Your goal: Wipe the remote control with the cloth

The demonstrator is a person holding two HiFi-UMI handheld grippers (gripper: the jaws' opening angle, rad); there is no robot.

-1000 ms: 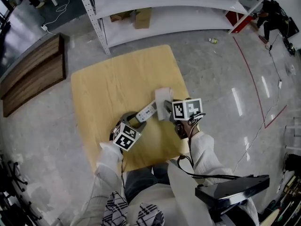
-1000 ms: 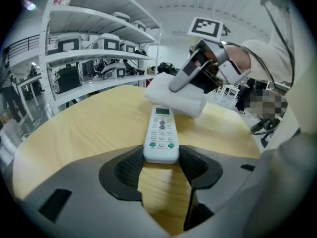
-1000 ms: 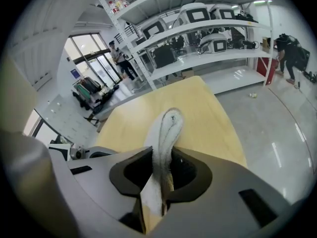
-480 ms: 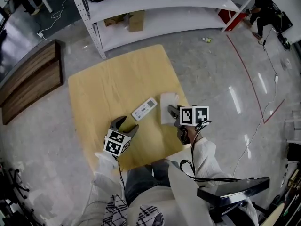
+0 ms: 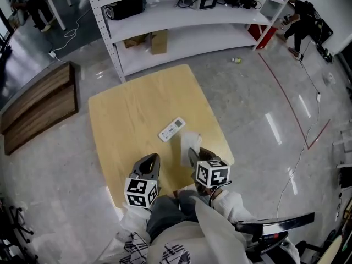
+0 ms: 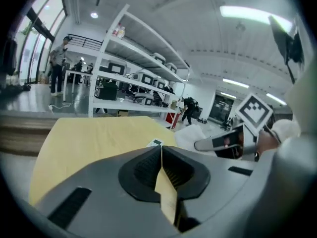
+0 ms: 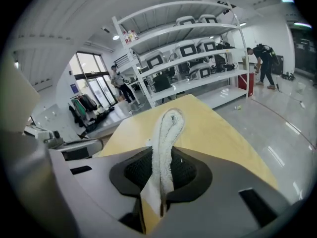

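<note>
The white remote control (image 5: 172, 129) lies free on the yellow table (image 5: 126, 114), just past both grippers; its far end also peeks over the jaws in the left gripper view as the remote (image 6: 155, 143). My right gripper (image 5: 192, 154) is shut on the white cloth (image 5: 190, 142), which sticks up folded between the jaws in the right gripper view as a cloth strip (image 7: 166, 133). My left gripper (image 5: 150, 159) sits at the near table edge; its jaws are closing, they meet with nothing between them (image 6: 161, 150).
A white metal shelving rack (image 5: 181, 15) with boxes and devices stands beyond the table. Dark wooden boards (image 5: 38, 103) lie on the floor at the left. A person (image 5: 300, 21) bends at the far right. Grey floor surrounds the table.
Both grippers have pulled back to the near edge. The left one let go of the remote, which now lies alone. The cloth came away with the right gripper.
</note>
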